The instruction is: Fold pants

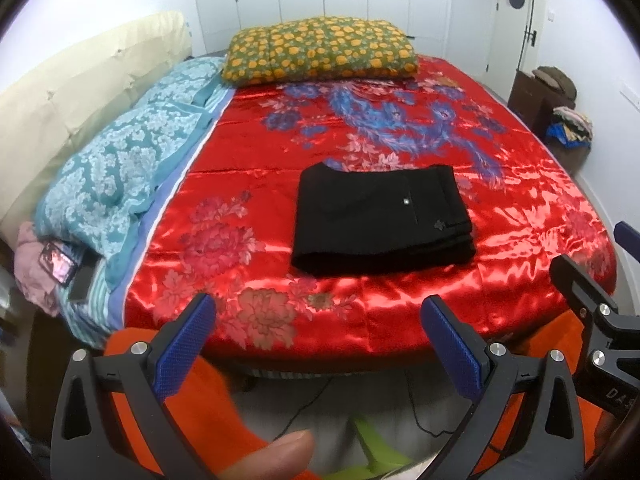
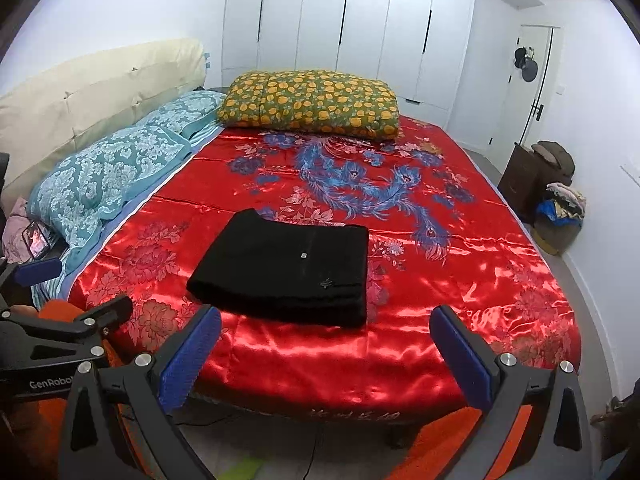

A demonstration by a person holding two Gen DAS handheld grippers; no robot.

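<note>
Home bedroom: bed [image 2: 400, 280] under red satin cover, teal pillows [image 2: 104, 184], padded headboard [image 2: 80, 96], white wardrobe doors [image 2: 340, 20].

"GenRobot" marks the left gripper [image 2: 38, 276]; "DAS" the right gripper [image 1: 592, 256].

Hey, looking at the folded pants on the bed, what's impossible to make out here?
- Black pants: inner fold layers hidden, both views.
- Small emblem: too small.
- Phone screen: blurred at the edge, left view.
- Clothes pile: items indistinct.
- Left tool, right tool: open, empty.
</note>
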